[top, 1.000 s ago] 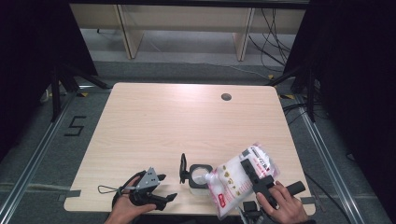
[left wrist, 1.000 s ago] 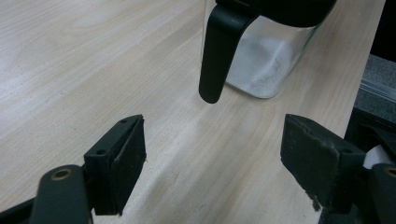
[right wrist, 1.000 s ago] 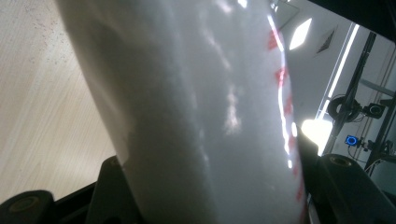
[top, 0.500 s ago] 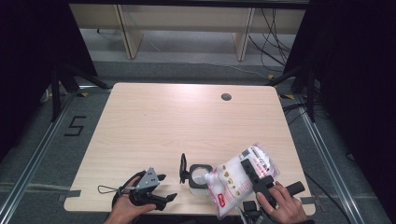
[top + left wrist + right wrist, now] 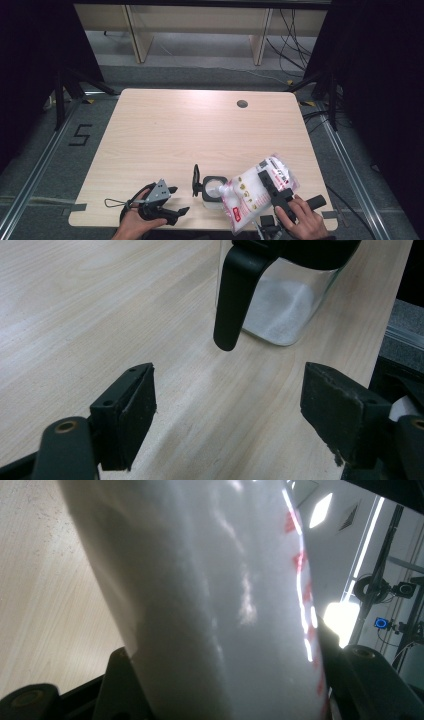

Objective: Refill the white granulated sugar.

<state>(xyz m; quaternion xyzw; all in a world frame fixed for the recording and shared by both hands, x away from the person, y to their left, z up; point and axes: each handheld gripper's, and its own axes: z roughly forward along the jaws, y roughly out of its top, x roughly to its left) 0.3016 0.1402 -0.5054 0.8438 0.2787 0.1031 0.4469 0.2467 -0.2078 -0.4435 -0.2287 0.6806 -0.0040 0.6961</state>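
A white plastic bag (image 5: 252, 192) with red print is tilted in the air at the table's front right, its spout corner down over a square glass jar (image 5: 212, 190). My right gripper (image 5: 272, 187) is shut on the bag's middle; in the right gripper view the bag (image 5: 215, 595) stands between the two jaws. The jar (image 5: 285, 305) has a black rim, a black handle (image 5: 235, 295) hanging at its side, and white powder at the bottom. My left gripper (image 5: 177, 200) rests low at the front left, open and empty, pointing at the jar; its jaws (image 5: 230, 420) stand wide apart over bare wood.
The light wooden table (image 5: 200, 130) has a round cable hole (image 5: 242, 104) near its far right. The jar stands close to the front edge. Beyond the table are shelf legs, cables and a floor mark "5" (image 5: 80, 135).
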